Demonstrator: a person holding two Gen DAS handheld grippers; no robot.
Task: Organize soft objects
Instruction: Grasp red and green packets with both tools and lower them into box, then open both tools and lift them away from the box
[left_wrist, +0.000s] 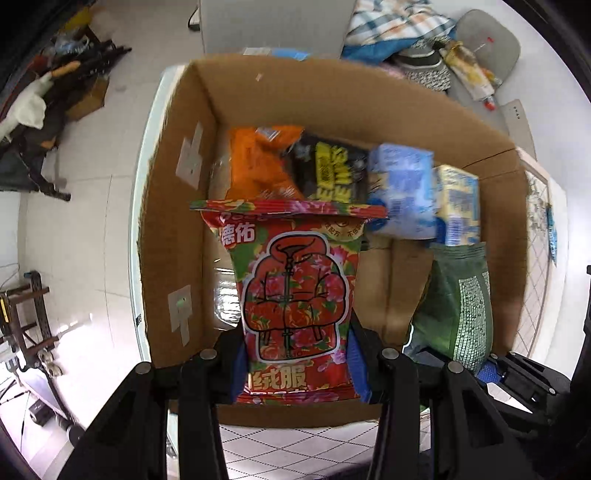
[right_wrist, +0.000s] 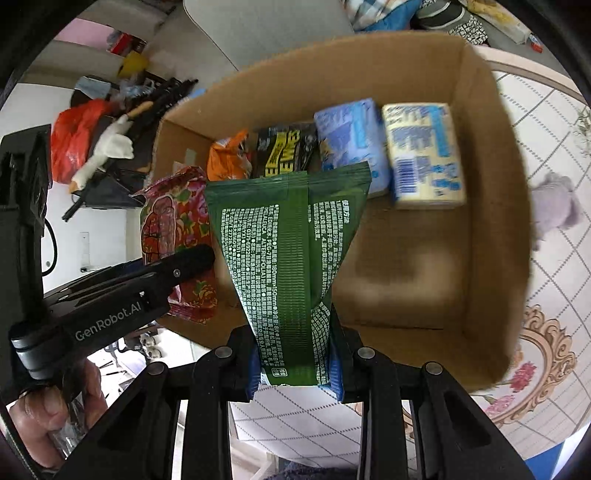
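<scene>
I have both claws loaded over the open cardboard box (left_wrist: 177, 206). My left gripper (left_wrist: 295, 354) is clamped on the lower end of the red floral wet-wipe pack (left_wrist: 293, 291); the pack's long axis runs straight ahead from the fingers, its sealed top edge furthest from me. My right gripper (right_wrist: 295, 354) is clamped the same way on the dark green pack (right_wrist: 291, 251), printed back toward the camera, long axis also pointing forward. From the right wrist view, the red pack sits just to the left of the green one, near it, with the left tool's finger across it.

Ahead of both claws, against the far wall of the box, a row already stands: an orange packet (left_wrist: 255, 162), a black-and-yellow packet (left_wrist: 332, 170), a blue tissue pack (right_wrist: 354, 144) and a pale yellow tissue pack (right_wrist: 424, 155).

The bare box floor (right_wrist: 406, 266) lies ahead and right of my right claw, so I judge the green pack nearer that gap; the red one has space ahead-left, in front of the orange packet.
</scene>
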